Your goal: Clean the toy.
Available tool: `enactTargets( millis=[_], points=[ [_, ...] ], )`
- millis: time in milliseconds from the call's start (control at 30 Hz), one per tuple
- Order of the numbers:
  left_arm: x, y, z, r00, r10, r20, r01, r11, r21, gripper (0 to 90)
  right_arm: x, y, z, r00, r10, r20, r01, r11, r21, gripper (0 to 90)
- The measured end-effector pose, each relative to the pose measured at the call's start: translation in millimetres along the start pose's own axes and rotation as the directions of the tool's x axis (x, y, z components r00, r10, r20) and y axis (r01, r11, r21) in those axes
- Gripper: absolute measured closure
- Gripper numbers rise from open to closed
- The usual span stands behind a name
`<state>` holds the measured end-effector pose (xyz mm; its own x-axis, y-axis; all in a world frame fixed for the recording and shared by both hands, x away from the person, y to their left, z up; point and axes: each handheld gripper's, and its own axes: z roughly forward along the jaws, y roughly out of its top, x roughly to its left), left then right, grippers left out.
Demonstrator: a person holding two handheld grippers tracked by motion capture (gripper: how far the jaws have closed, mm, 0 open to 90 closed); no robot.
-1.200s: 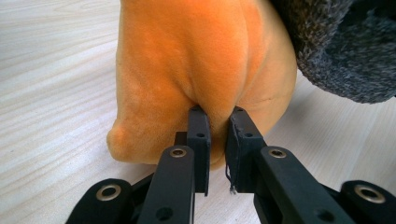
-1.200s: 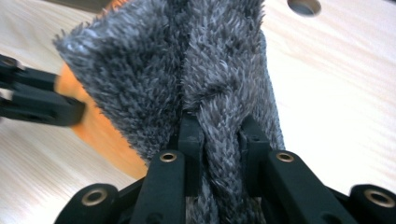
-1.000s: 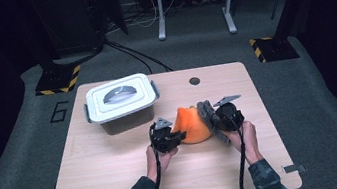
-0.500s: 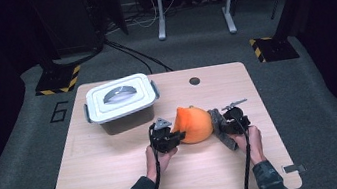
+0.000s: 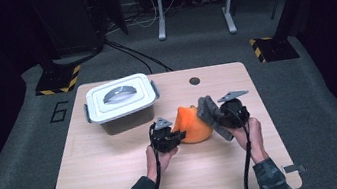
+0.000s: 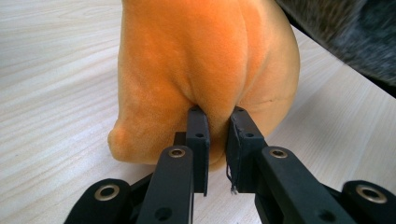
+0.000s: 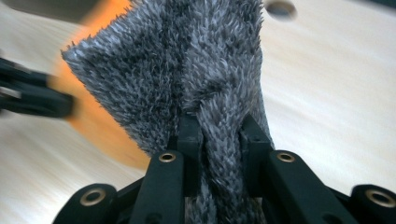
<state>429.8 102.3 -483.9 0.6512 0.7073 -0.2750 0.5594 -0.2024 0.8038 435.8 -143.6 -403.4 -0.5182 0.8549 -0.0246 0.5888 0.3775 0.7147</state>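
Pinching the soft, round orange plush, the left gripper is closed; the right gripper squeezes shaggy grey cloth. White box, lid on.

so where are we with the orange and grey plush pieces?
Done: the grey piece looks pulled off the orange plush, pinched in the right gripper and held up beside it. In hand: the left gripper is clamped on a fold of the orange plush, which rests on the table. Left, probably: stowing them; the lidded container is closed.
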Motion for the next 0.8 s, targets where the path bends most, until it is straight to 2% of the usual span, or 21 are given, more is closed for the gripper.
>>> enactTargets(
  millis=[33,67,100,233,333,433,600,733,800],
  points=[
    [0.0,0.2,0.2,1.0000,0.002,0.001,-0.002,1.0000,-0.001,80.1,10.5,10.4,3.5,0.9986,-0.048,-0.023,0.048,0.999,0.004,74.6],
    [-0.3,0.2,0.3,1.0000,0.002,0.001,-0.002,1.0000,-0.006,80.1,10.5,10.4,3.5,0.9986,-0.048,-0.023,0.048,0.999,0.004,74.6],
    [-0.6,0.1,0.3,1.0000,0.003,0.004,-0.003,1.0000,-0.007,80.1,18.4,17.3,11.2,0.9968,-0.076,-0.026,0.076,0.997,0.021,74.6],
    [-0.2,0.2,0.1,0.9999,0.010,0.001,-0.010,0.9999,-0.006,80.1,29.1,22.4,19.5,0.9941,-0.102,-0.037,0.103,0.994,0.032,74.5],
    [-0.4,-0.1,-1.0,1.0000,0.008,0.002,-0.008,0.9999,-0.006,80.1,34.3,24.1,26.7,0.9920,-0.124,-0.023,0.125,0.991,0.044,75.2],
    [-0.9,-0.2,-0.2,1.0000,0.006,0.004,-0.006,1.0000,-0.004,80.1,31.5,22.2,32.0,0.9935,-0.114,-0.008,0.114,0.992,0.056,76.1],
    [-1.5,0.2,1.3,0.9999,0.009,0.005,-0.009,1.0000,-0.003,80.2,24.2,17.7,31.3,0.9951,-0.099,-0.010,0.099,0.993,0.059,76.2],
    [0.0,-0.7,0.9,0.9999,-0.007,0.013,0.007,1.0000,-0.002,80.2,19.7,13.7,29.9,0.9955,-0.094,0.006,0.094,0.993,0.066,76.3],
    [0.5,-0.8,1.3,0.9999,-0.006,0.015,0.006,1.0000,-0.002,80.1,14.0,8.3,29.6,0.9977,-0.067,0.002,0.067,0.996,0.064,76.4]
  ],
)
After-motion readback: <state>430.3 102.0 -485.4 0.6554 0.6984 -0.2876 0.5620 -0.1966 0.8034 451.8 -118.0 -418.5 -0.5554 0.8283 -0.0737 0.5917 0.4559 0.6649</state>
